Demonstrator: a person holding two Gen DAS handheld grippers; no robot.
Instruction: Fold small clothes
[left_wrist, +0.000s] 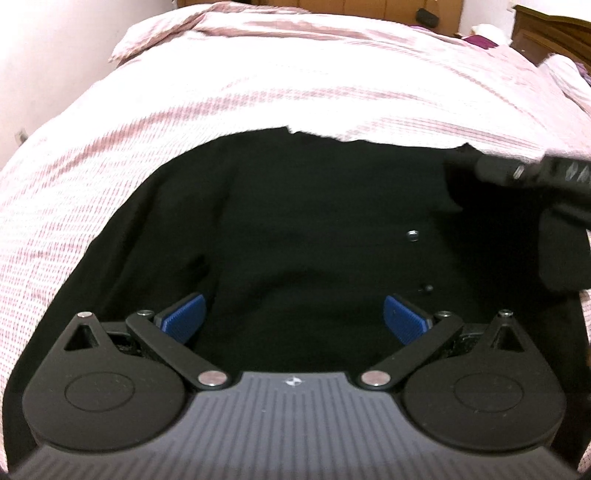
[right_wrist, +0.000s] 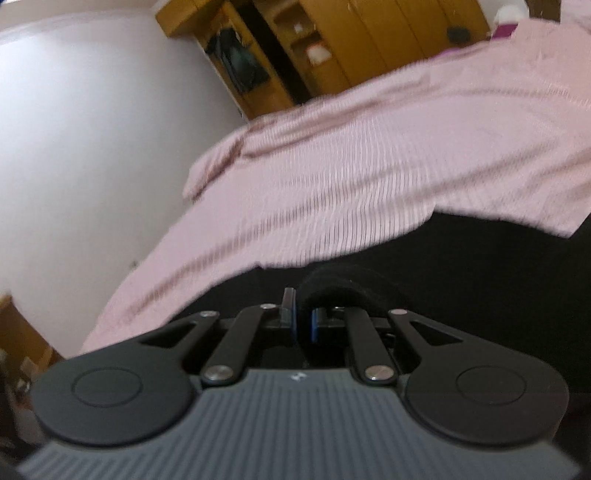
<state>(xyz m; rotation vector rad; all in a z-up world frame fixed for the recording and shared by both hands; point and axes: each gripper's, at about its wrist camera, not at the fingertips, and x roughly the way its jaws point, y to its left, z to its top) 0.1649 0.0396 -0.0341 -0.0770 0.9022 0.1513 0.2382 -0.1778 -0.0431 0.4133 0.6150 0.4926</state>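
A black garment lies spread on the pink-and-white bedspread, with a small metal snap showing on it. My left gripper hovers over the cloth, open, its blue pads wide apart with nothing between them. The right gripper enters the left wrist view at the right edge, blurred. In the right wrist view my right gripper is shut on a bunched fold of the black garment, which arches up over its fingertips. More of the black cloth lies beyond and to the right.
The bedspread stretches far ahead, with a rumpled pillow at the head. A white wall runs along the bed's left side. Wooden wardrobes with shelves stand behind the bed. Dark wooden furniture sits at the far right.
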